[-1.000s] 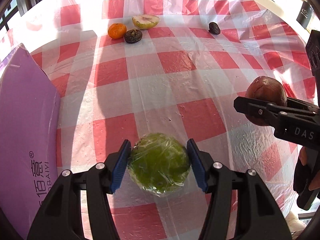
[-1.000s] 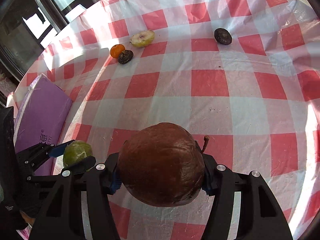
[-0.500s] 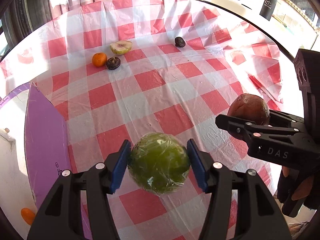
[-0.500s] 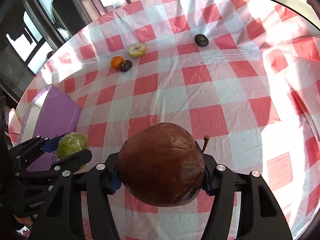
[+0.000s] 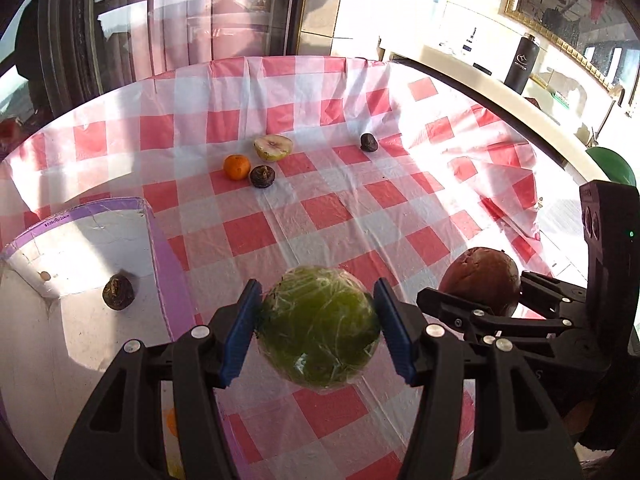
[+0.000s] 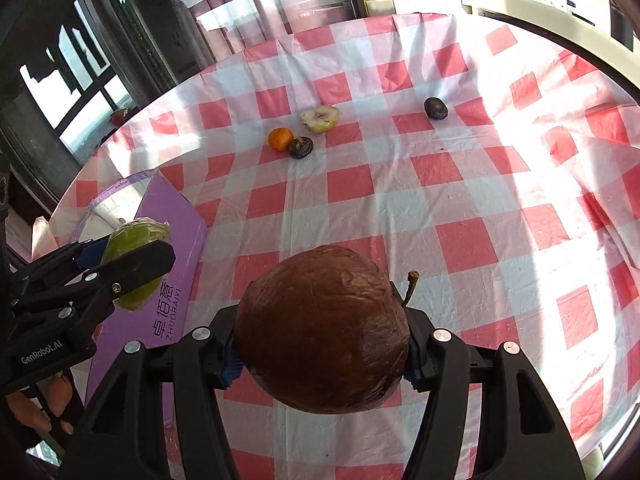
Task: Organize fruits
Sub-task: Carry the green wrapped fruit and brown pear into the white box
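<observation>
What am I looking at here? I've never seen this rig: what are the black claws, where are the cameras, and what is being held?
No robot: a person holds a two-finger gripper in each hand, each carrying a fisheye camera looking along its fingers. The left gripper clamps a green fruit wrapped in film; the right gripper clamps a brown apple-like fruit. Each view also shows the other gripper beside it. On the checked tablecloth lie an orange, a cut fruit half and two dark fruits. A purple box already holds another dark fruit.
</observation>
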{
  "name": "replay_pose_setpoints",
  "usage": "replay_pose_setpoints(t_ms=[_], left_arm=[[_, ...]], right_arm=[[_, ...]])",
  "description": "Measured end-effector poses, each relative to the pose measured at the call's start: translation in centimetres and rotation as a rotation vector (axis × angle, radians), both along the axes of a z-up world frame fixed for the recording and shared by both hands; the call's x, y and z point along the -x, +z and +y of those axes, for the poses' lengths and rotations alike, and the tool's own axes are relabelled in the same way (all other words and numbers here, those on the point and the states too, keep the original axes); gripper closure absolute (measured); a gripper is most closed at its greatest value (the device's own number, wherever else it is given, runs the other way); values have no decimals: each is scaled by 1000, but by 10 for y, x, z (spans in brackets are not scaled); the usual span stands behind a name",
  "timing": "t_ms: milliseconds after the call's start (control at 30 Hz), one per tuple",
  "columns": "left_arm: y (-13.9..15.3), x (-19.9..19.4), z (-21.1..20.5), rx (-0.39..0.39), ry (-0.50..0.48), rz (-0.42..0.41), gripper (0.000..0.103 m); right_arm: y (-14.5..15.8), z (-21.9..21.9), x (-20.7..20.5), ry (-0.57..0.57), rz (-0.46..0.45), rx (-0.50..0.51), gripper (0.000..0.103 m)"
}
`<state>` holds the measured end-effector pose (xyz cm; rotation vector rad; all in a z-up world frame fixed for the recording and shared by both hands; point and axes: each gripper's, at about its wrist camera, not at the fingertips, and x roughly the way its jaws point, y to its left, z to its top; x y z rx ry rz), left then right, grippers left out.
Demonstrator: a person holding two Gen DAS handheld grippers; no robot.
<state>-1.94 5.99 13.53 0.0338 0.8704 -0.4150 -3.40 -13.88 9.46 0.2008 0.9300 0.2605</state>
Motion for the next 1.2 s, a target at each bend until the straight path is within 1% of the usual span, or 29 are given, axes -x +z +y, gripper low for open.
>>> replay_pose_setpoints(t_ms=[200, 367, 567, 767, 900, 1000, 1200], left_arm=[[15, 3, 38, 23, 35, -49, 45], [20, 8, 74, 24, 73, -69, 45], [14, 15, 121, 29, 146, -56, 45], [6, 22, 162, 19, 226, -42, 45], [-3, 18, 190, -11, 297, -8, 45], [-14, 17, 208, -47, 351, 38, 45], [-41, 15, 239, -101, 451, 129, 45]], right_arm=[[17, 37, 6, 33, -44, -2, 44], [31, 76, 11, 98, -79, 4, 44], [47, 127, 17, 211, -122, 30, 44], [50, 173, 29, 330, -152, 76, 44], [48, 201, 35, 415, -162, 103, 44], [45, 221, 41, 491, -158, 117, 44], [21, 255, 49, 637, -69, 170, 44]])
